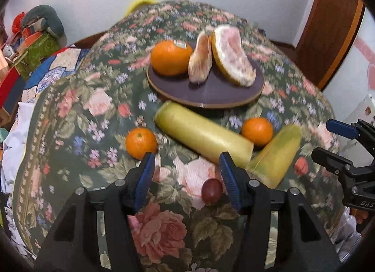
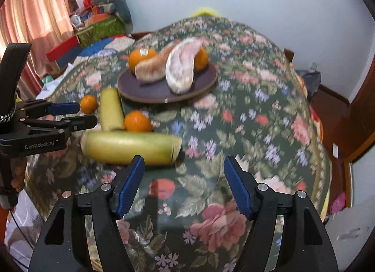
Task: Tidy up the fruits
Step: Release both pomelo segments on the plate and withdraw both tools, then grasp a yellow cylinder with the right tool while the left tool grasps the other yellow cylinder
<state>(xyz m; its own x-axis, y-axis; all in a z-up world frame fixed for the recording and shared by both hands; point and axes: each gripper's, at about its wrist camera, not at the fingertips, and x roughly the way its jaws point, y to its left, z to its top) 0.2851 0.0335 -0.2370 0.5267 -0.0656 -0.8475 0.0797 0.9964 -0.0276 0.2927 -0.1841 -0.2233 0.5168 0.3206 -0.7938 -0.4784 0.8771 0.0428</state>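
Note:
A dark round plate (image 1: 211,94) holds a large orange (image 1: 171,57) and two peeled pomelo pieces (image 1: 232,59); the plate also shows in the right wrist view (image 2: 150,91). On the floral cloth lie two yellow-green cut cylinders (image 1: 204,137) (image 1: 276,155), two small oranges (image 1: 141,142) (image 1: 257,130) and a red grape (image 1: 212,191). My left gripper (image 1: 187,171) is open above the cloth, the grape just inside its right finger. My right gripper (image 2: 184,176) is open and empty, near one cylinder (image 2: 131,146). In the right wrist view a second orange (image 2: 201,59) sits behind the pomelo.
The table (image 2: 257,119) is round with a floral cloth, its edges falling away on all sides. Cluttered boxes and cloth (image 1: 32,56) lie to the far left. A wooden door (image 1: 328,28) stands at the right. A curtain (image 2: 35,21) hangs at the left.

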